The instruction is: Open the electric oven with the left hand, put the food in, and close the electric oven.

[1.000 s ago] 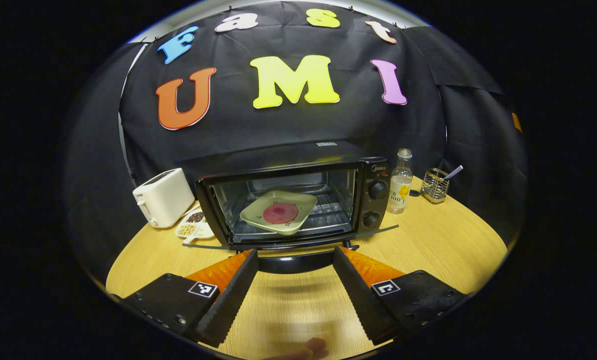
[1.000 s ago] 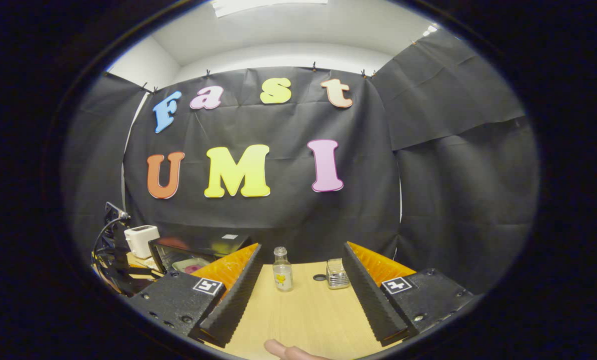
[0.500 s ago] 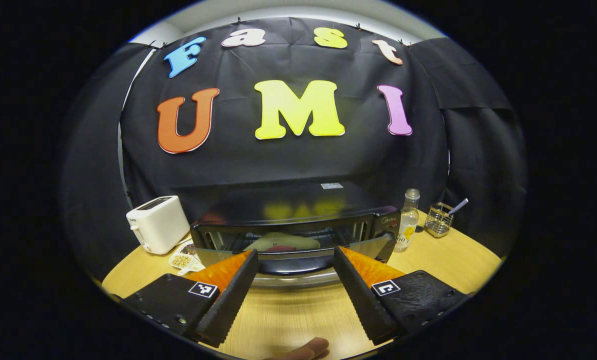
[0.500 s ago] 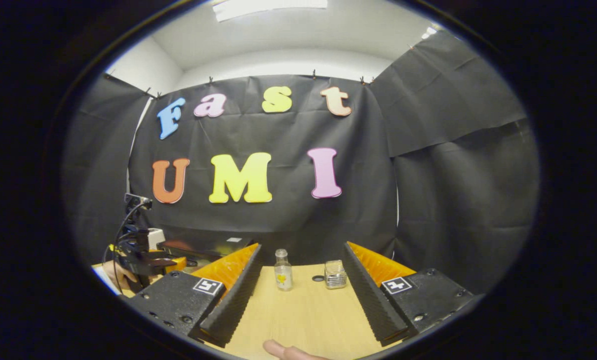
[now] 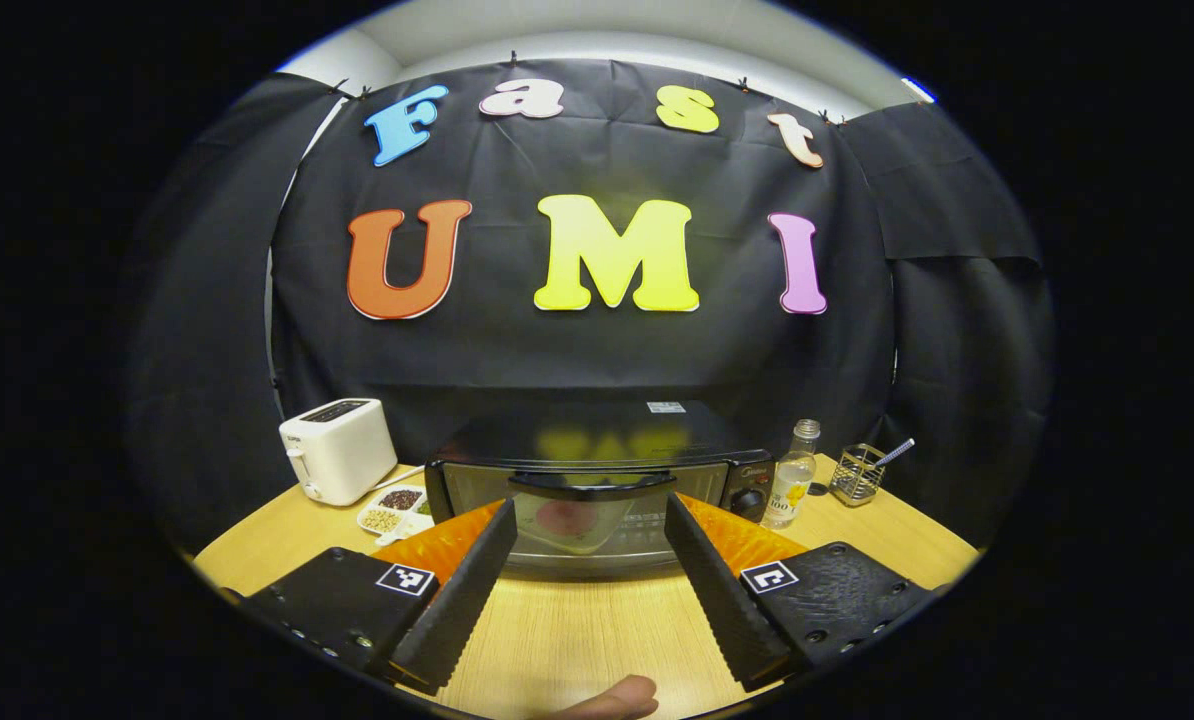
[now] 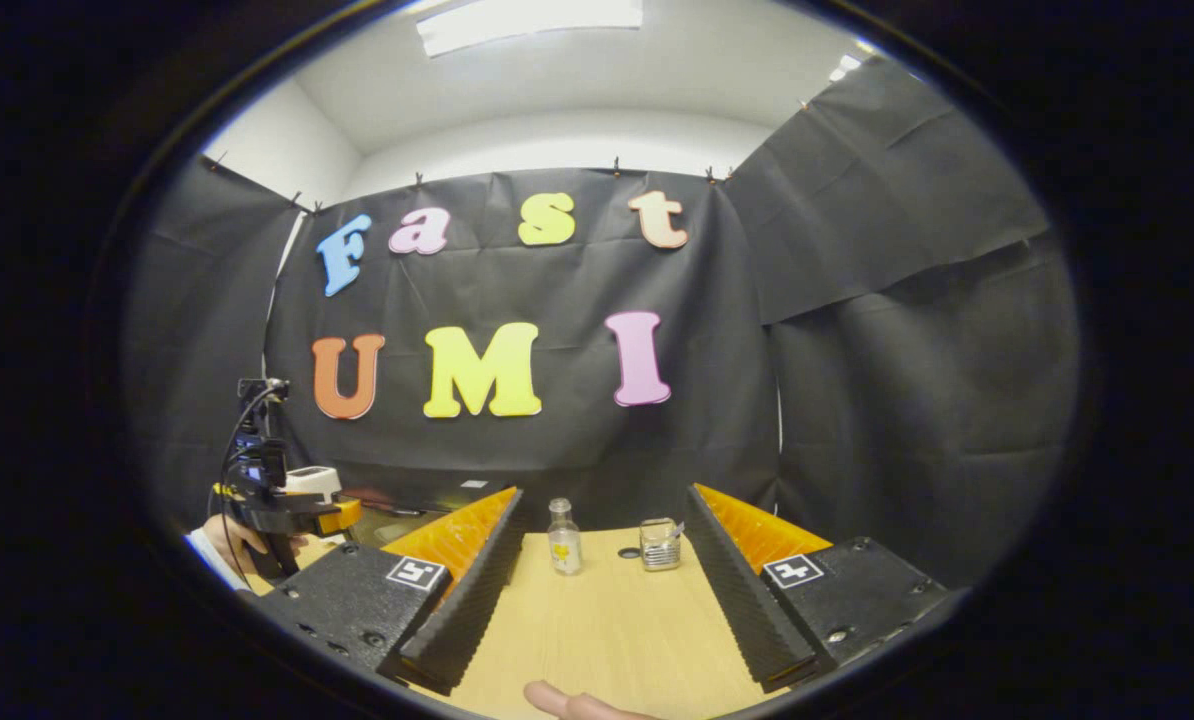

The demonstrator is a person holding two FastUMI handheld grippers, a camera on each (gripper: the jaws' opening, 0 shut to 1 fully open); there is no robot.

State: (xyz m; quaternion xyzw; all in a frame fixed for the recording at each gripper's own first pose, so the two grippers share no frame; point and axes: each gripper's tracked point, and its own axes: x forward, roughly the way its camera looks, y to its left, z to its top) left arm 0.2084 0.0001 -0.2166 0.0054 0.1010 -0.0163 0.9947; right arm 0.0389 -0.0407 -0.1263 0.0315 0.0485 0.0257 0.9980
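Swung up since a second ago, the oven door (image 5: 587, 520) now stands shut with the food (image 5: 560, 517) on its plate inside, both the left gripper (image 5: 585, 560) and right gripper (image 6: 602, 570) spread apart and empty, so the task looks finished.

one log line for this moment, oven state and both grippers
oven: door up, looks shut | plate of food: inside, behind glass | left gripper: open, at door handle | right gripper: open, over table
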